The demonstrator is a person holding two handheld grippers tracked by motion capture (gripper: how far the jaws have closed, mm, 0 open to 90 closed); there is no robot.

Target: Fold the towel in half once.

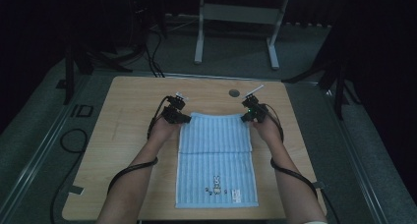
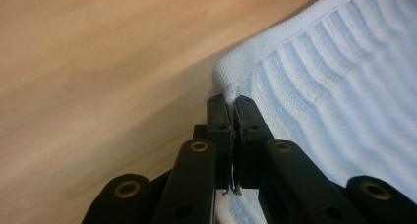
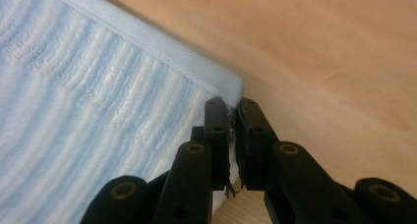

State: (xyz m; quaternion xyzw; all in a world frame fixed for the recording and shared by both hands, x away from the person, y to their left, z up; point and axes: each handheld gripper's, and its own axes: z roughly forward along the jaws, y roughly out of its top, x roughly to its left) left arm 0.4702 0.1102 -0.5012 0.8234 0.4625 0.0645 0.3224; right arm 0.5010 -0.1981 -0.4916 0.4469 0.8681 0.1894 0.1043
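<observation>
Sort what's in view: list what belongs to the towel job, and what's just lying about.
In the job: towel; left gripper and right gripper, each clamped on a far corner.

Lying about: table; its round hole; white stand; floor cables.

Dim lab/studio: wooden table [image 1: 128, 94] on grey floor w/ cables [image 1: 152, 57], tripod stands [image 1: 74, 62].

The high view is dim with dark surroundings; both gripper views are brighter, softly blurred up close.
</observation>
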